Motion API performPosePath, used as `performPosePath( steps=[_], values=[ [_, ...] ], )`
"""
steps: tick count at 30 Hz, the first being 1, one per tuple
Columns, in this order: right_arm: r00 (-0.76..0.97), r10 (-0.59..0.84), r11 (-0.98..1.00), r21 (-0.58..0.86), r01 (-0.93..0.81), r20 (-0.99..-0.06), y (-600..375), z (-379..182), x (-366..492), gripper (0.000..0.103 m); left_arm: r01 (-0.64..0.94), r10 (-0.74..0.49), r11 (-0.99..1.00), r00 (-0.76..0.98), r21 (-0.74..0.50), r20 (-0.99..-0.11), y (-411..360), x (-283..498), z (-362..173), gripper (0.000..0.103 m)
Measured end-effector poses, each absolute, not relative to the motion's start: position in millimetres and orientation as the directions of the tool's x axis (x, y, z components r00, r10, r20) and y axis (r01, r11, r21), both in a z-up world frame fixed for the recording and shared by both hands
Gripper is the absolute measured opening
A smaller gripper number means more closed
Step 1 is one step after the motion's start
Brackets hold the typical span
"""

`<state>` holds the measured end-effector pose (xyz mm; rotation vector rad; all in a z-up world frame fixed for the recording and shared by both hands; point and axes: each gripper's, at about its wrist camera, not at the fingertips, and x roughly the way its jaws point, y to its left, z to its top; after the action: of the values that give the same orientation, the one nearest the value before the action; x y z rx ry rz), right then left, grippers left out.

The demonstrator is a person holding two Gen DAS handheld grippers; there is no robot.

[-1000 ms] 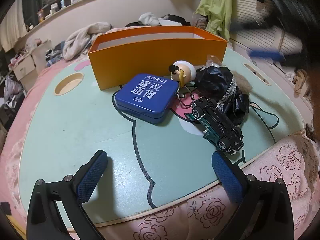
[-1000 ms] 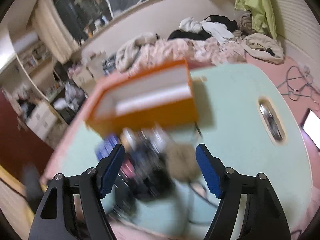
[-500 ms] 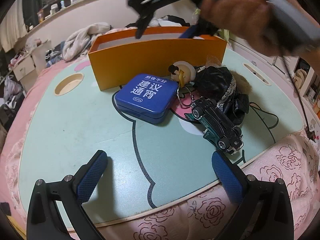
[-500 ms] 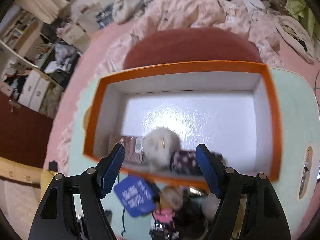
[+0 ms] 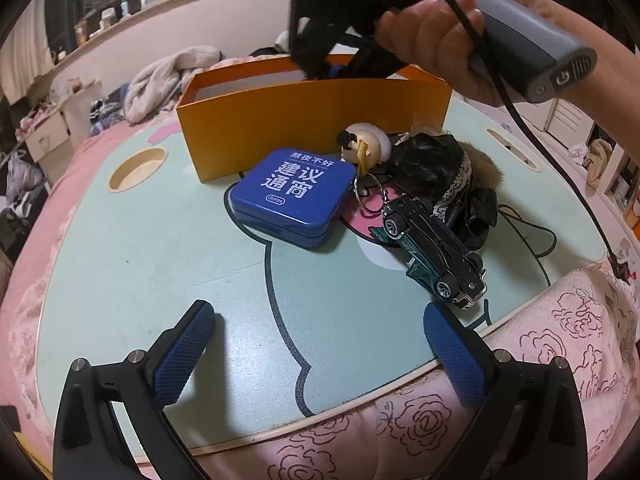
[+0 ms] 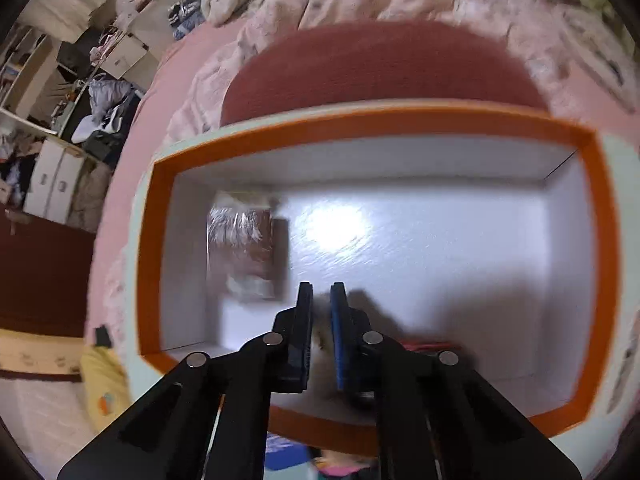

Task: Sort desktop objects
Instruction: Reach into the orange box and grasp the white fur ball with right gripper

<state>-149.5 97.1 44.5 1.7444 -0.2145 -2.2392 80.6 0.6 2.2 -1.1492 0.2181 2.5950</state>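
My left gripper hangs open above the front of the mint-green table, with nothing between its fingers. Ahead of it lie a blue tin, a dark toy car, a round-headed figure keychain and a black lace-trimmed bundle. Behind them stands the orange box. A hand holds my right gripper pointing down into the orange box. Its jaws are closing to a narrow gap, and the pale fuzz of a white pom-pom shows between the pads.
Inside the box lie a wrapped brown packet and a dark item by the near wall. The table has a round cup hole and a slot. A pink floral cloth borders its front edge. A cable trails from the right gripper.
My right gripper swung from over the pile on the table to above the box, tipped down into it, and its jaws went from wide apart to nearly together. The left gripper stayed put.
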Motion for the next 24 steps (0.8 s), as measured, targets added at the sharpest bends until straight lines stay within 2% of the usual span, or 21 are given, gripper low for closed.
performPosePath(
  steps=[6,9,12,15,17,19,20,22,24],
  values=[
    [-0.306,-0.366,-0.930,0.340,0.138,-0.879,104,69,-143,0.002,-0.325,0.204,-0.945,-0.638,0.020,-0.743,0,81,2,0.103],
    [-0.313,-0.364,-0.931,0.351,0.096,-0.877,98,72,-146,0.021,-0.326,0.205,-0.945,-0.638,0.019,-0.743,0,81,2,0.103],
    [-0.298,-0.245,-0.969,0.221,0.113,-0.923,83,66,-148,0.031,-0.325,0.204,-0.946,-0.638,0.019,-0.743,1,81,2,0.103],
    [-0.269,-0.183,-0.983,0.166,0.083,-0.946,92,53,-147,0.050,-0.324,0.203,-0.946,-0.638,0.020,-0.743,1,81,2,0.103],
    [-0.205,-0.214,-0.975,0.197,0.101,-0.955,92,41,-148,0.054,-0.325,0.204,-0.946,-0.638,0.019,-0.742,1,81,2,0.103],
    [-0.193,-0.148,-0.979,0.116,0.165,-0.970,82,37,-145,0.053,-0.325,0.204,-0.946,-0.638,0.020,-0.742,1,81,2,0.103],
    [-0.194,-0.108,-0.978,0.070,0.196,-0.975,76,36,-143,0.049,-0.325,0.204,-0.945,-0.638,0.019,-0.743,0,80,2,0.103],
    [-0.228,-0.020,-0.975,-0.031,0.218,-0.973,70,34,-140,0.023,-0.325,0.204,-0.945,-0.638,0.020,-0.742,0,80,2,0.103],
    [-0.235,-0.016,-0.972,-0.041,0.232,-0.972,67,33,-138,0.017,-0.325,0.204,-0.945,-0.638,0.020,-0.742,0,79,1,0.103]
  ],
)
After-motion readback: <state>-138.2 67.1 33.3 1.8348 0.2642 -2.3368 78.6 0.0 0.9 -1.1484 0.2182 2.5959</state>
